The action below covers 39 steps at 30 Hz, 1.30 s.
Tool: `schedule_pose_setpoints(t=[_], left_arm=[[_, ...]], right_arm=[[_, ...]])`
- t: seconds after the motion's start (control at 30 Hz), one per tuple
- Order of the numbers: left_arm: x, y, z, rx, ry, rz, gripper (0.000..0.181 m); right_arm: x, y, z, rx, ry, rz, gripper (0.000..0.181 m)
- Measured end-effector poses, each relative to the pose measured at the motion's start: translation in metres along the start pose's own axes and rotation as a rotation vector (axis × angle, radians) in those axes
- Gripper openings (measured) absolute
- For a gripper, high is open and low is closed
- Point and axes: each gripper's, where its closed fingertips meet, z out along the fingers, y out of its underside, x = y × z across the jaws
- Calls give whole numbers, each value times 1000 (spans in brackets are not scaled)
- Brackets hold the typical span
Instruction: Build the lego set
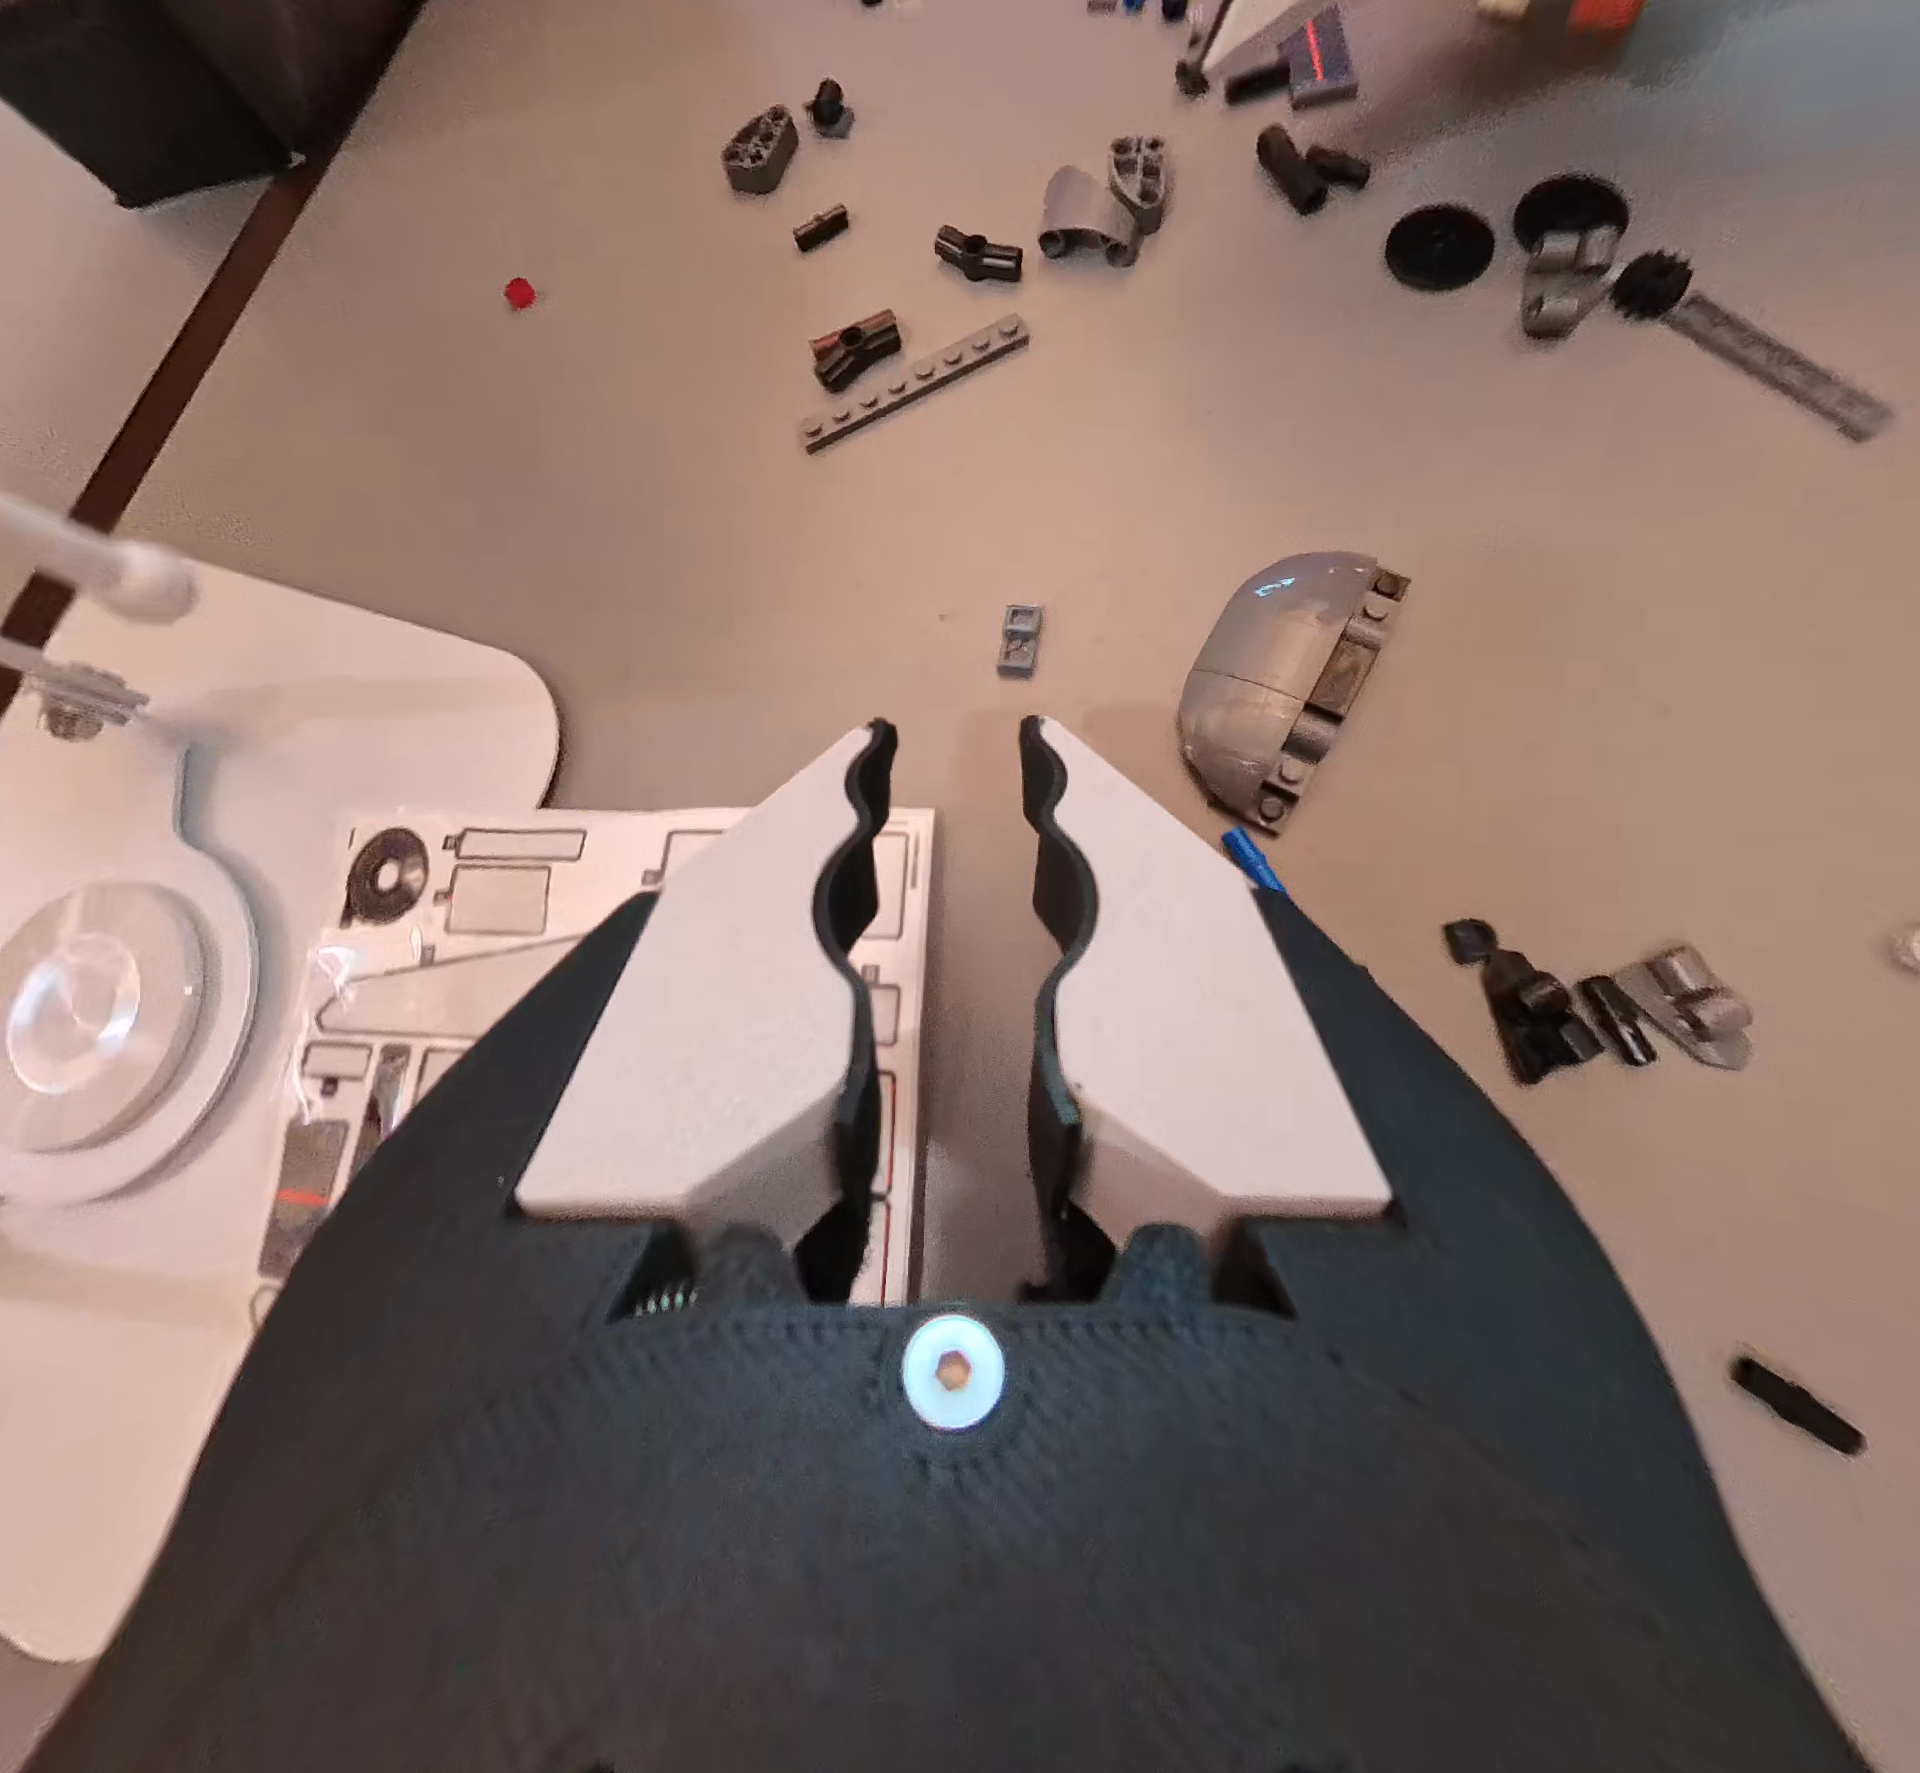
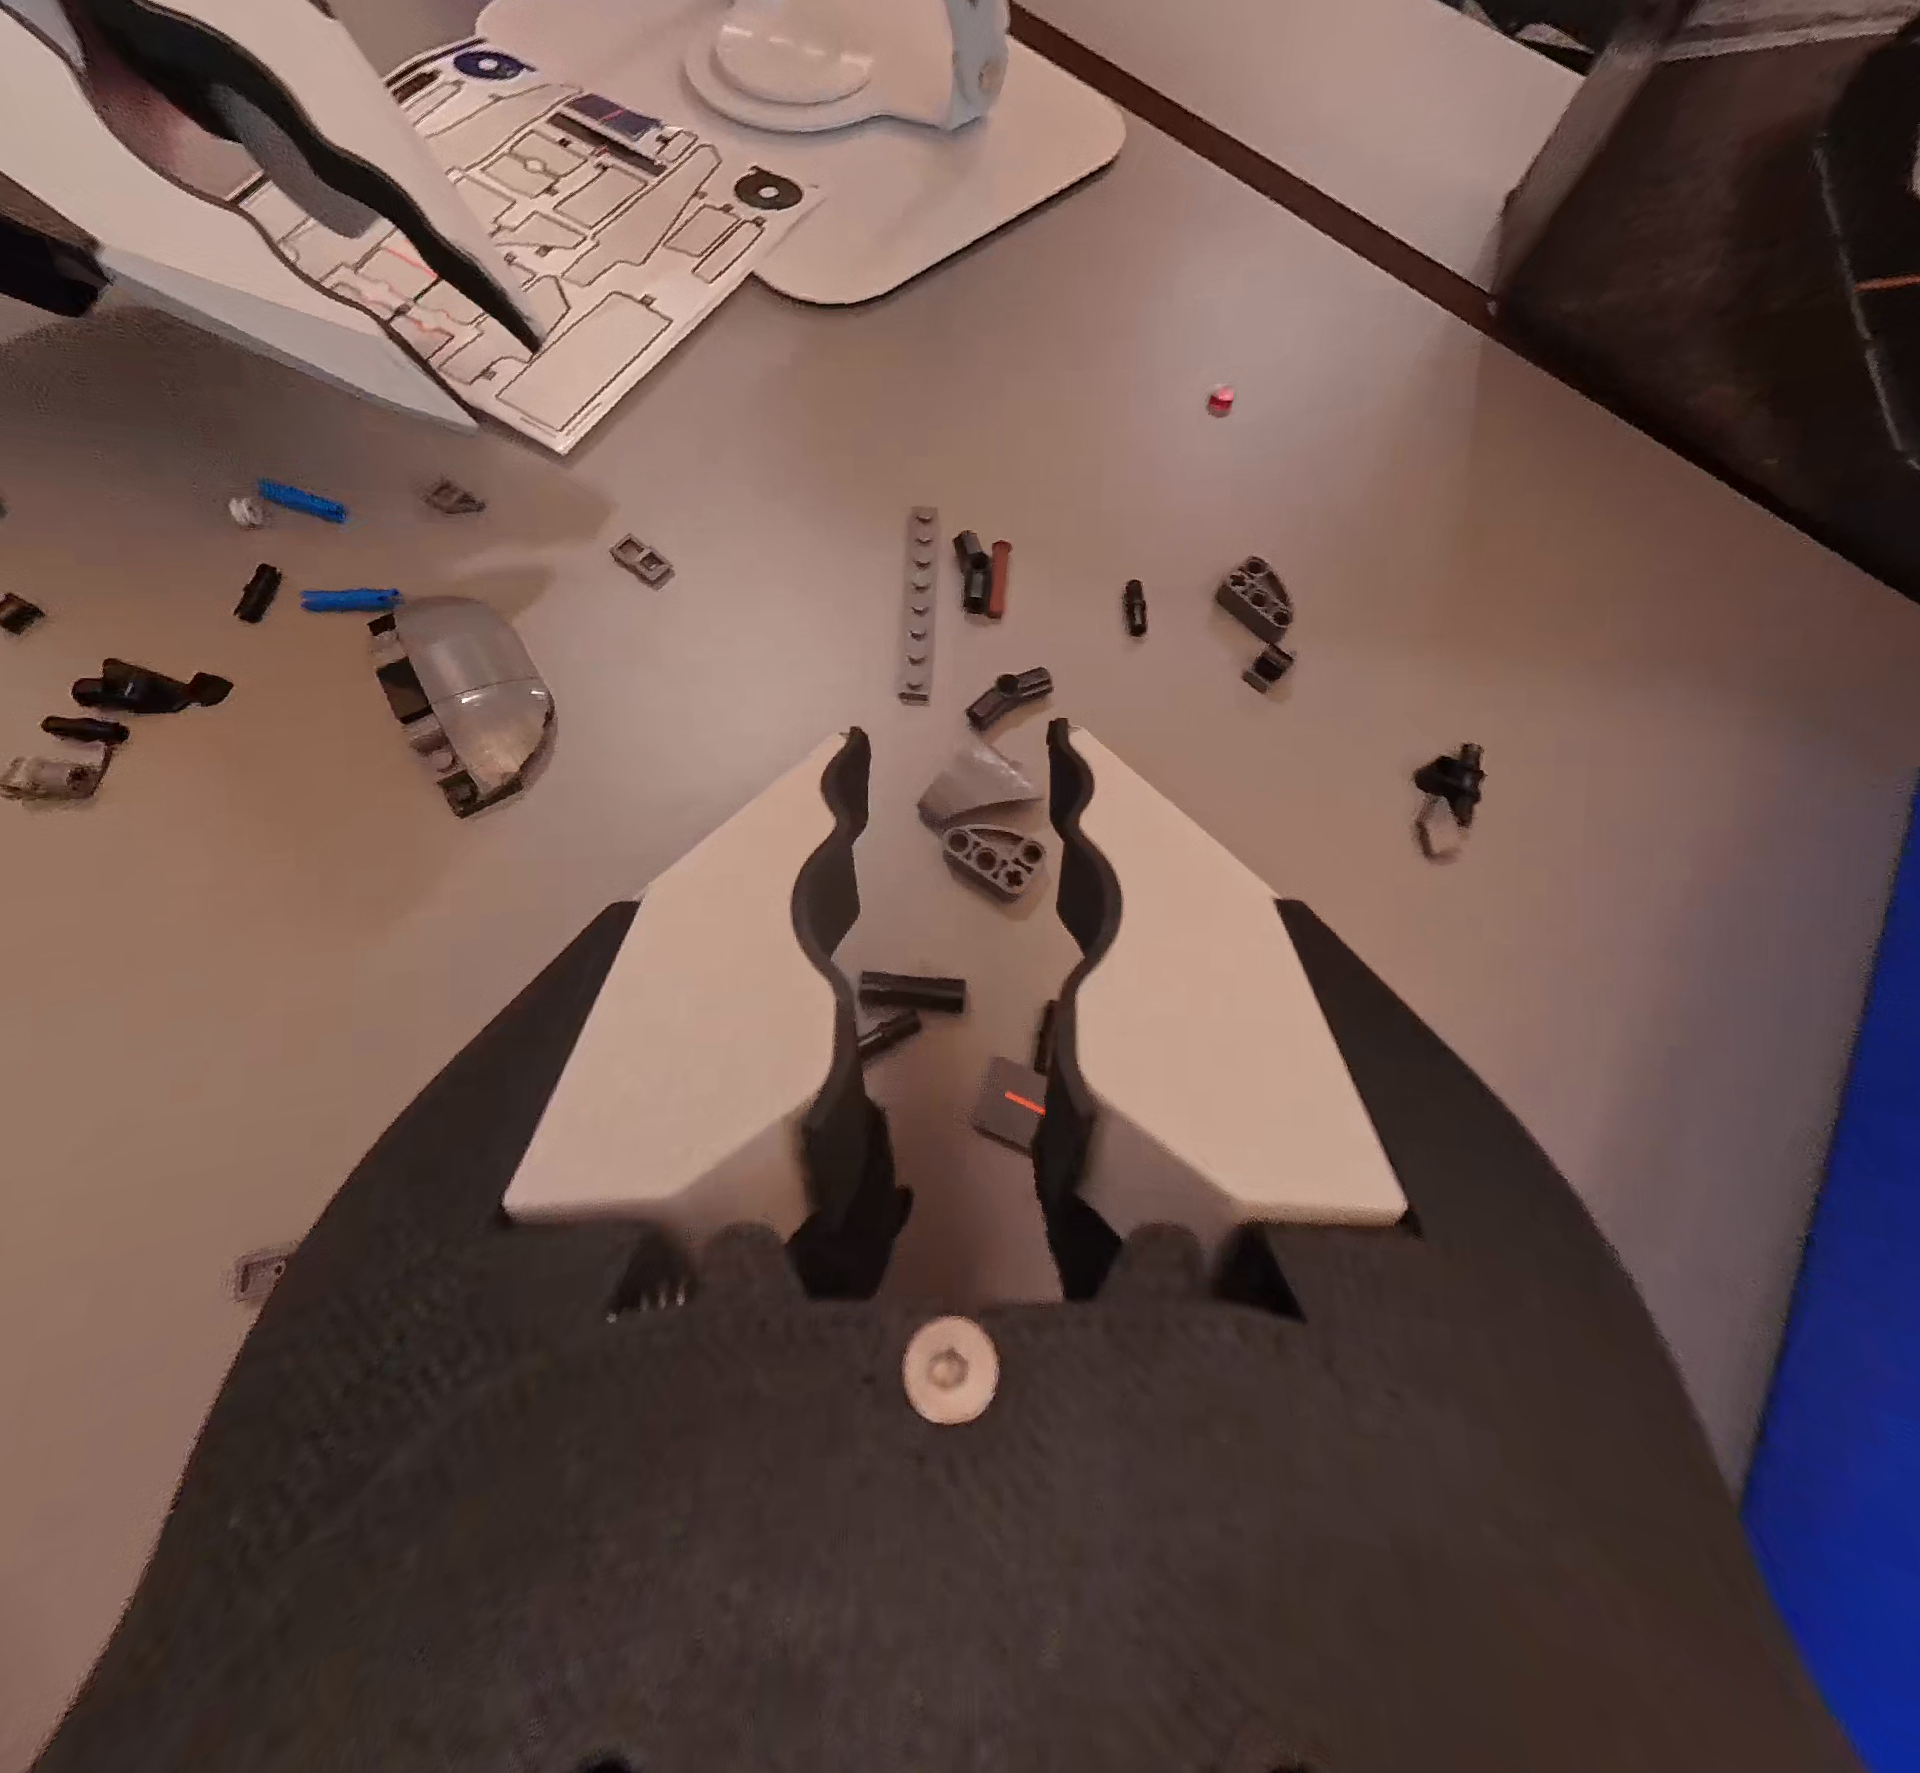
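With both tools empty and their jaws parted, nothing is yet in hand. The left gripper (image 1: 956, 736) hovers over bare table, a small grey plate (image 1: 1020, 641) just ahead of its tips and the grey domed sub-assembly (image 1: 1283, 684) off to its right. The right gripper (image 2: 954, 747) hangs above loose parts: a grey curved panel with its liftarm (image 2: 985, 819) lies between its fingers, a long grey plate (image 2: 918, 603) farther ahead. A good pick probably means lowering squarely over one piece, keeping neighbours outside the jaws.

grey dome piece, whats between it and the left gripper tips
Left wrist view: bare table between the left gripper and grey dome piece; only a small grey plate lies just ahead.
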Motion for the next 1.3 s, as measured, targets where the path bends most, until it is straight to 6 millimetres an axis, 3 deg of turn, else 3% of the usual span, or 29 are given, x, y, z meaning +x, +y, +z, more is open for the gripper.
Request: schedule_pose_setpoints(t=[0.17, 0.37, 0.5, 0.63, 0.97, 1.17, 1.3], left_arm=[[8, 2, 23, -81, -20, 92, 21], [9, -4, 34, -88, -4, 110, 17], [12, -1, 40, -120, -5, 136, 4], [14, -3, 40, -122, -1, 140, 0], [21, -4, 39, -107, 61, 102, 0], [29, -23, 26, 11, 186, -29, 0], [21, -22, 24, 15, 163, -50, 0]], right_arm=[[-11, 0, 8, -21, -29, -35, 33], [-11, -4, 6, -8, -27, -39, 33], [-11, -6, 5, 4, -26, -37, 33], [-19, -9, 7, 7, -39, -72, 32], [-61, -13, 23, -27, -115, -254, 30], [-81, -17, 29, -31, -99, -427, 26], [-88, -10, 37, -84, -67, -544, 22]])
